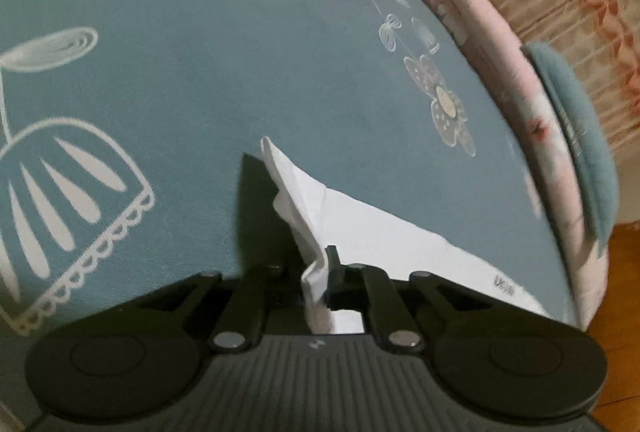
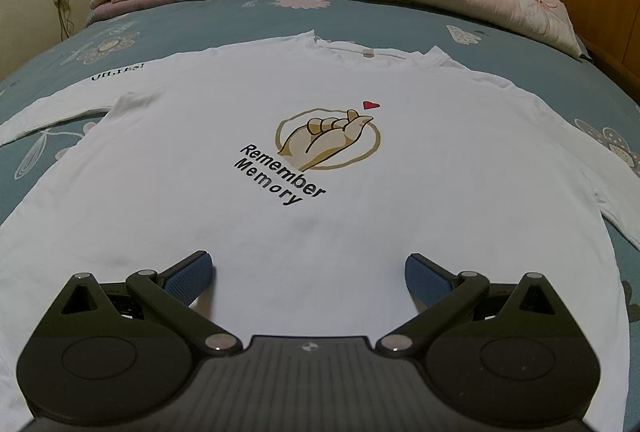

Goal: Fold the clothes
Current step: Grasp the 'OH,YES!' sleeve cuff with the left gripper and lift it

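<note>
The white T-shirt [image 2: 280,159] is being kept spread flat, print up, across the middle of the right wrist view on the blue bedsheet [image 2: 400,19]. In the left wrist view, its sleeve end [image 1: 316,232] is being pinched at lower centre by the left gripper [image 1: 320,292], whose jaws are clamped on a thin bunch of cloth. The right gripper [image 2: 308,272] is being held low in the frame above the hem, jaws spread wide and empty. Since so little fabric is being gripped, the sleeve is likely to slip out if pulled sharply. With the body unpinned, the whole shirt could be dragged askew and the fold line spoiled.
</note>
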Motion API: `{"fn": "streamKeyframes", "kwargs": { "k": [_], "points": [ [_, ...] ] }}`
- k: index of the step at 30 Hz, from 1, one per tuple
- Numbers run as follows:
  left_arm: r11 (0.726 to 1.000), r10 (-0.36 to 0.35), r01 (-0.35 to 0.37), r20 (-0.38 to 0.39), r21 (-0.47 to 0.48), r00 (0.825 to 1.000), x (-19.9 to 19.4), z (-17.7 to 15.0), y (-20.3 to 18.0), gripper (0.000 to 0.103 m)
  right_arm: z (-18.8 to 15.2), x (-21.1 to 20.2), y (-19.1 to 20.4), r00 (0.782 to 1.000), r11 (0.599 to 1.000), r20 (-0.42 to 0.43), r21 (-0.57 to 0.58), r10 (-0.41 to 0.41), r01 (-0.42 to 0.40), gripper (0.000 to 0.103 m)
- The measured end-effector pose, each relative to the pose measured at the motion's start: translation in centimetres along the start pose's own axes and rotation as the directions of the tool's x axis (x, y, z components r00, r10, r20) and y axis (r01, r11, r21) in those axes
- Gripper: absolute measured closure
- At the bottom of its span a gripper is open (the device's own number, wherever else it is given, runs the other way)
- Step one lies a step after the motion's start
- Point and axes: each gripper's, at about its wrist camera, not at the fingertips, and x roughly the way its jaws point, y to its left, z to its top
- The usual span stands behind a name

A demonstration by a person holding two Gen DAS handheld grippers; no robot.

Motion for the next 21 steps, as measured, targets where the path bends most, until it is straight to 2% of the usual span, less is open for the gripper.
{"fn": "streamKeyframes", "kwargs": {
  "k": [3, 5, 9, 13, 21],
  "points": [
    [0.993, 0.079, -0.078, -0.001, 0.088, 0.997, -0.4, -0.2, -2.0, 0.098, 0.1, 0.0, 0.0, 1.0, 1.0, -0.003, 0.001, -0.001, 0.001, 0.0],
    [0.983, 0.107, -0.107, 0.011, 0.147, 0.994, -1.1, -0.3, -3.5, 0.099, 0.1, 0.0, -0.1, 1.0, 1.0, -0.007, 0.003, -0.002, 0.002, 0.0],
    [0.962, 0.112, -0.117, 0.037, 0.248, 0.993, -2.6, -0.1, -7.8, 0.099, 0.2, -0.1, 0.0, 1.0, 1.0, -0.014, 0.006, -0.006, 0.006, 0.0],
    [0.928, 0.117, -0.129, 0.057, 0.348, 0.992, -4.1, -0.1, -13.0, 0.099, 0.2, -0.4, -0.1, 1.0, 1.0, -0.023, 0.016, -0.004, 0.004, 0.0],
    [0.864, 0.104, -0.133, 0.085, 0.486, 0.991, -5.1, -1.1, -23.4, 0.099, 0.4, -1.2, -0.8, 0.999, 0.997, -0.02, 0.073, 0.037, -0.035, 0.0]
  ]
}}
